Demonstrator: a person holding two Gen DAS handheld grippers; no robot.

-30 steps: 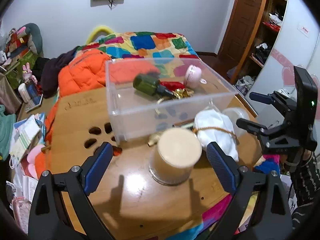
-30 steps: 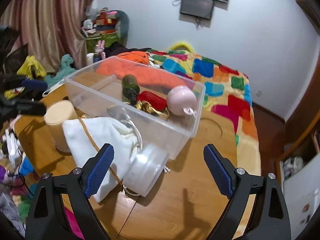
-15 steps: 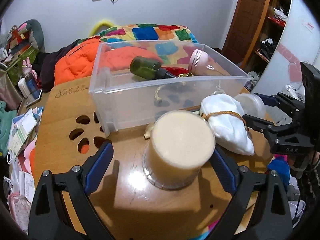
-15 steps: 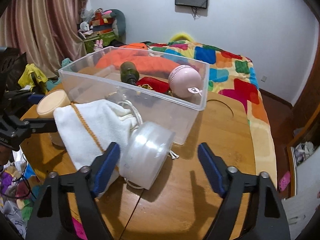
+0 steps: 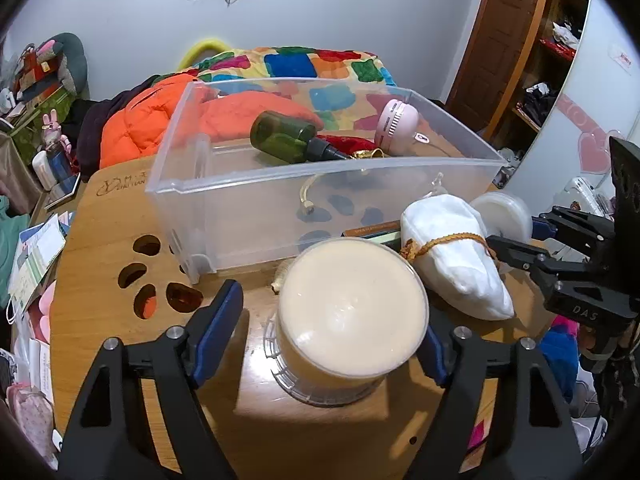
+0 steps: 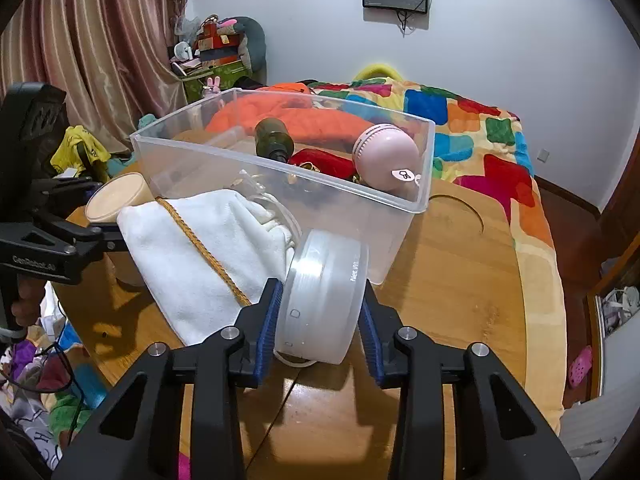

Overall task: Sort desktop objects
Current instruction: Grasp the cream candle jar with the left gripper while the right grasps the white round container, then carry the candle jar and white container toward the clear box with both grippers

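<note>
Closing on two jars (image 5: pixel 352 304) (image 6: pixel 320 300) (one each), one bin (image 5: pixel 320 196)

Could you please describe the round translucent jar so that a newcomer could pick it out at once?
Start at the clear plastic bin on the wooden table. Against its near wall, right of the white cloth pouch, lies the round translucent jar. Unlike the upright beige-lidded container, it rests on its side, between the closing pads of the right gripper.

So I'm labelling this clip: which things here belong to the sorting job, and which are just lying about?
Job:
clear bin
cream-lidded jar, left gripper jaws closing around it
round white container, right gripper jaws closing on it
white pouch

Lying about:
patchwork quilt
orange jacket
curtain
</note>
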